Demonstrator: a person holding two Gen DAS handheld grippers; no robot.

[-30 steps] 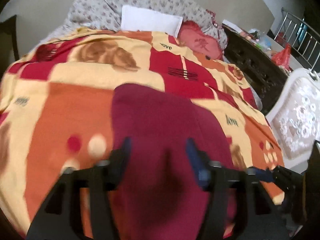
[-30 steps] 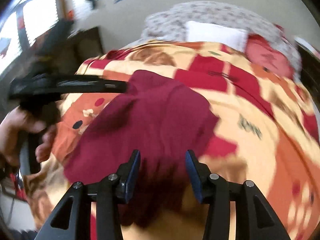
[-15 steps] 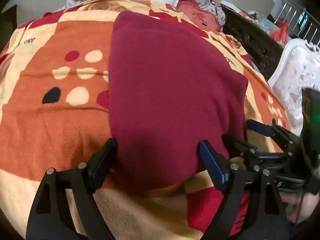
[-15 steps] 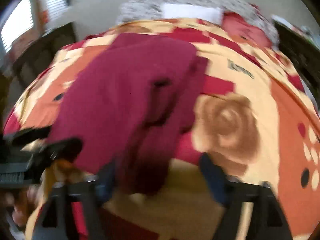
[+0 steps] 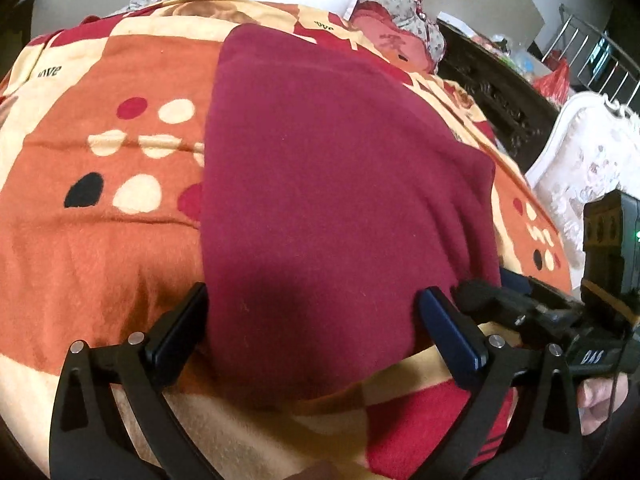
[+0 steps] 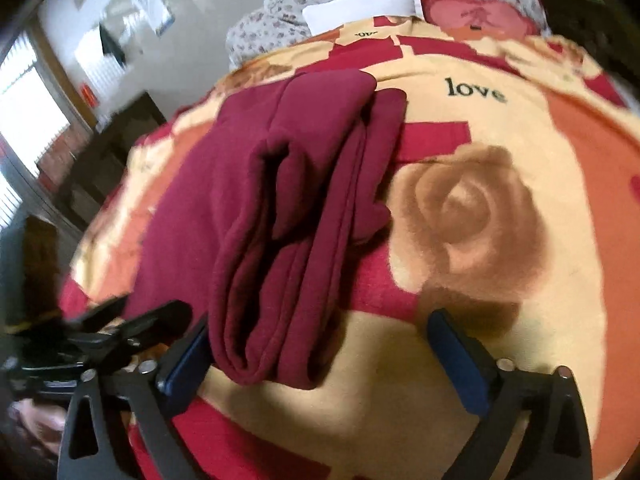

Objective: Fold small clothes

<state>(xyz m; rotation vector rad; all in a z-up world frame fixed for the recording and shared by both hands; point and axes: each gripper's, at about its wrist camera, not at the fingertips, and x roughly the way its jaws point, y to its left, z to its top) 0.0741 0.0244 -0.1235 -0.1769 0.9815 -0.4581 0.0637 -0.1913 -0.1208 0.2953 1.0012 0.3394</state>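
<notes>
Left gripper [image 5: 312,312] is held wide open, its fingers [image 5: 182,326] set either side of the near edge of the dark red garment [image 5: 328,184]; nothing is gripped, and the cloth is seen lying flat between the pads. The garment is spread on the patterned blanket [image 5: 100,248] of the bed, now as a long folded bundle; a second ago it was still being carried over, half lifted and blurred, and half a second ago it was already laid down with both grippers open around it. Since then little has shifted beyond a closer approach by both tools.

Further right, the right gripper [image 6: 320,344] is likewise opened wide and empty; its left finger [image 6: 186,360] is seen just beside or touching the bundle's near end, while the garment [image 6: 288,216] shows stacked layers and a loose sleeve poking out at the right side. A large brown rose print [image 6: 468,216] on the blanket lies bare beyond it.

A fold is judged to have just been completed and released; what remains is probably a tidy-up of the protruding flap or a last fold across the length.
</notes>
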